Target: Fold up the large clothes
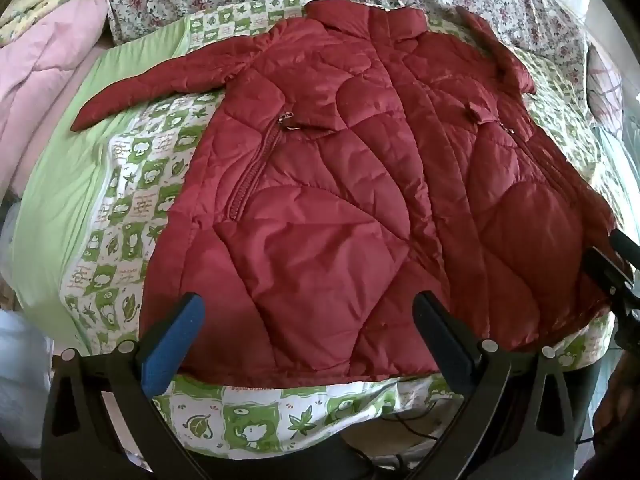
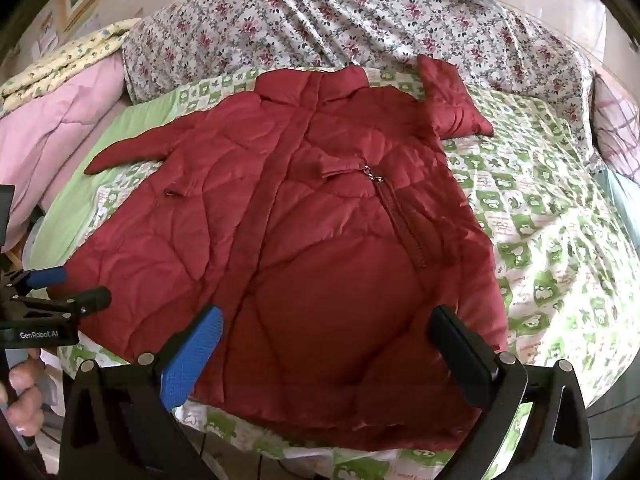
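A red quilted puffer jacket [image 1: 340, 200] lies front-up and spread flat on the bed, collar at the far end, hem nearest me; it also fills the right wrist view [image 2: 320, 240]. Its left sleeve [image 1: 160, 84] stretches out to the left; the right sleeve [image 2: 448, 100] is bent up beside the collar. My left gripper [image 1: 308, 320] is open and empty, hovering over the hem's left half. My right gripper [image 2: 326, 330] is open and empty over the hem's right half. Each gripper shows at the edge of the other's view, the left [image 2: 70, 286] and the right [image 1: 612, 264].
The jacket rests on a green-and-white patterned sheet [image 1: 120, 208]. A floral quilt [image 2: 320, 28] lies bunched behind it and a pink duvet [image 1: 44, 64] is piled at the left. The bed's near edge [image 1: 300, 440] runs just below the hem, with cables under it.
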